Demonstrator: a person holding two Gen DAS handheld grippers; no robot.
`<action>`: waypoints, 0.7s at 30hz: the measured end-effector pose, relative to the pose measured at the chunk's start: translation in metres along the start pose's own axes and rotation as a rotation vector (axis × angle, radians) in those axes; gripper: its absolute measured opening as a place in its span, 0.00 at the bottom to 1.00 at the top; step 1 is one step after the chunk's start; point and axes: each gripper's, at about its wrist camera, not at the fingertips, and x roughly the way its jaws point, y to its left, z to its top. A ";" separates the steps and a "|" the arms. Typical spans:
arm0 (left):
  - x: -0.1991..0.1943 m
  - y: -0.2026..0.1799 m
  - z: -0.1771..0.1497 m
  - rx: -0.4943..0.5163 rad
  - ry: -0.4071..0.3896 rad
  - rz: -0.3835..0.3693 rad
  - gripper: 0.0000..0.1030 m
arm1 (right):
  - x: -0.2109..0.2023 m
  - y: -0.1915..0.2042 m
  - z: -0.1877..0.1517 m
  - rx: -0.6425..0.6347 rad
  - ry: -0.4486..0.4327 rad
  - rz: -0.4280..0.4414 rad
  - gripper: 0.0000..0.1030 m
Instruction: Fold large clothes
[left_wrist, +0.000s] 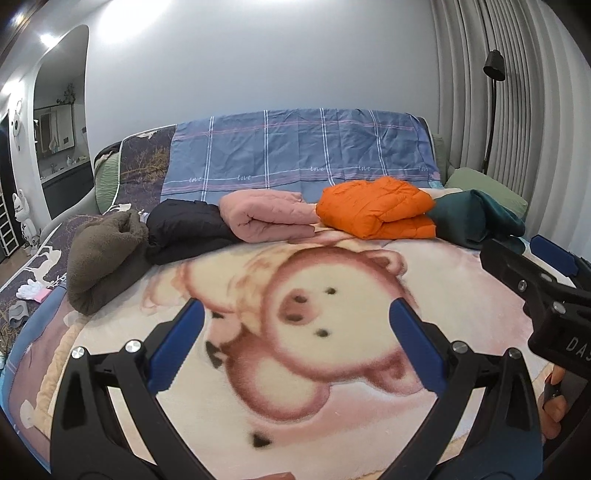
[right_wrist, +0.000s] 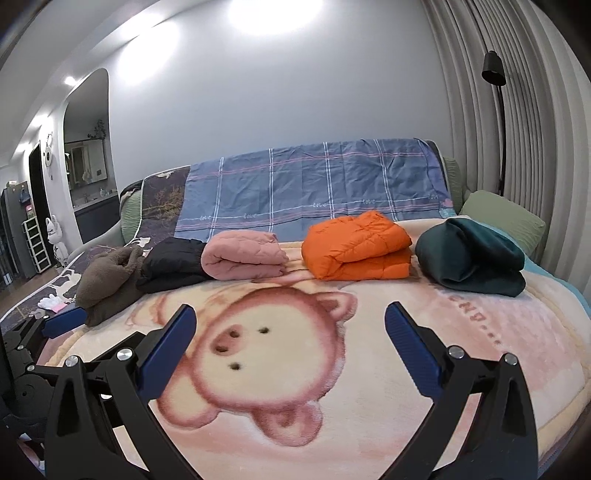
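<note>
Both claws, my left claw (left_wrist: 295, 343) and right claw (right_wrist: 290, 349), spread, empty, over pig blanket (right_wrist: 332, 387). Brown fleece garment (right_wrist: 107, 284), unfolded, at ten o'clock; I judge left nearer.

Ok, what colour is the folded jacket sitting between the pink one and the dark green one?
Bright orange jacket, clearest in the right wrist view.

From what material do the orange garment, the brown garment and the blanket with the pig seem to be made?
Orange garment: probably smooth synthetic shell with padding, judging by its quilted, puffy seams. Brown garment: seems fleece or sherpa, with a matte, nubby pile. Pig blanket: looks like plush, with a soft fuzzy nap blurring the print.
</note>
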 end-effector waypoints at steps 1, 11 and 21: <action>0.001 0.000 0.000 0.001 0.001 0.001 0.98 | 0.001 -0.001 0.001 0.003 0.002 0.001 0.99; 0.001 0.001 0.000 0.000 -0.013 0.006 0.98 | 0.008 -0.003 -0.003 0.012 0.032 -0.008 0.99; 0.006 0.008 -0.003 -0.014 0.012 0.025 0.98 | 0.013 -0.004 -0.004 0.016 0.040 -0.008 0.99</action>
